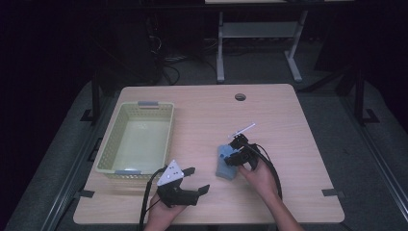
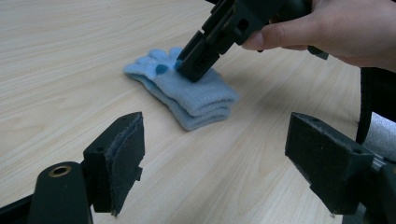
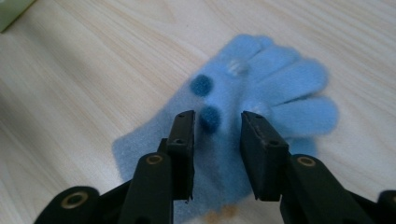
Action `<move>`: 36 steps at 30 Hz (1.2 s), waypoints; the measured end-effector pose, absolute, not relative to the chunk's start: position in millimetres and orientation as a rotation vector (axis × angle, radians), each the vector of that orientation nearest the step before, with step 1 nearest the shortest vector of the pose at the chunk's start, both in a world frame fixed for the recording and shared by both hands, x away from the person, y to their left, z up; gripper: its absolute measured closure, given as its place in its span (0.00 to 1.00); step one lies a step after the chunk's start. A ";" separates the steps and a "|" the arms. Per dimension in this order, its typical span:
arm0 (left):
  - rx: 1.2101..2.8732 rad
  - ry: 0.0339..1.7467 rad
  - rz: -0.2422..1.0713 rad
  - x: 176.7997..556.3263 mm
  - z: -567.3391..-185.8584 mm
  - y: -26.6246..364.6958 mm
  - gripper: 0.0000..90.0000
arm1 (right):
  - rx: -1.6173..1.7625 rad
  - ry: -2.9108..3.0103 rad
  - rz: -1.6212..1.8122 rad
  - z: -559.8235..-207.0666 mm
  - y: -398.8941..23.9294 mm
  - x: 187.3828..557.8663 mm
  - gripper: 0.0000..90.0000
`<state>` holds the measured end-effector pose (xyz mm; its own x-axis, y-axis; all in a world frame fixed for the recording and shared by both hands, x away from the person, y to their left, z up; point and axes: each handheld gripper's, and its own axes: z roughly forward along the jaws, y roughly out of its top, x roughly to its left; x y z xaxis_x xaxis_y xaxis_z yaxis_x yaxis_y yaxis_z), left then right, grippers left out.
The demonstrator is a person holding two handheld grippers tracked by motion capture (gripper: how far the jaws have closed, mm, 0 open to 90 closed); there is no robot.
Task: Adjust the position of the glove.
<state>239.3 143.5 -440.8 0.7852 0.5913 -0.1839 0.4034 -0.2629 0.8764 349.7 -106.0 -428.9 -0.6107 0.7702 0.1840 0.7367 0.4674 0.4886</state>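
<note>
Grasping looks under way: the right gripper (image 3: 217,128), jaws narrowly parted, straddles the blue glove (image 3: 261,88) at frame centre (nothing gripped yet); closing comes next. The left gripper (image 1: 188,180) waits wide open, empty.

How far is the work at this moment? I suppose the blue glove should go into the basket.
Nothing looks finished: the yellow basket holds nothing, and the blue glove lies flat on the table. In hand: the right gripper is down on the glove, jaws partly open astride it, not yet closed. The left gripper waits open nearby. Left, if the basket is the goal: grasp, lift, carry, release.
</note>
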 end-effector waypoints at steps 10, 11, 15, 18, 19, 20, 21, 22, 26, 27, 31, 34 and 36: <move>1.899 0.755 0.215 239.0 -441.5 142.5 0.22 | 1.313 2.625 0.871 -422.9 -103.9 347.3 0.89; 1.894 0.758 0.214 239.0 -441.5 142.5 0.22 | 1.310 2.633 0.867 -424.3 -102.9 348.0 0.90; 1.892 0.761 0.212 239.6 -441.7 143.0 0.22 | 1.324 2.649 0.835 -433.2 -100.1 351.0 0.91; 1.891 0.762 0.205 240.1 -442.1 143.0 0.22 | 1.341 2.664 0.829 -441.3 -100.5 352.8 0.90; 1.889 0.766 0.200 240.1 -442.3 142.6 0.22 | 1.353 2.659 0.852 -441.1 -102.8 353.6 0.87; 1.889 0.765 0.198 240.3 -442.6 142.3 0.22 | 1.353 2.659 0.852 -441.1 -102.8 353.6 0.87; 1.886 0.767 0.197 240.5 -443.1 141.8 0.22 | 1.355 2.654 0.863 -440.0 -104.1 353.5 0.84; 1.885 0.770 0.196 240.9 -443.3 141.3 0.22 | 1.355 2.650 0.872 -438.9 -105.3 353.2 0.82; 1.884 0.787 0.169 245.1 -444.5 139.8 0.23 | 1.369 2.640 0.932 -434.2 -112.3 350.5 0.78; 1.886 0.793 0.157 246.6 -445.0 139.4 0.23 | 1.377 2.633 0.959 -432.8 -114.5 349.5 0.78; 1.884 0.815 0.139 250.8 -444.0 136.1 0.25 | 1.395 2.604 1.045 -426.0 -124.6 345.5 0.75; 1.876 0.832 0.127 256.9 -440.8 134.2 0.26 | 1.424 2.594 1.098 -424.7 -131.8 343.5 0.72; 1.875 0.840 0.125 262.4 -439.6 132.7 0.27 | 1.462 2.579 1.140 -426.3 -136.8 342.0 0.71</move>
<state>262.4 132.7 -439.6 0.7499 0.5998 -0.2791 0.4920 -0.2237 0.8413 342.0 -136.8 -426.3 -0.5761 0.7345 0.3586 0.7596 0.3190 0.5668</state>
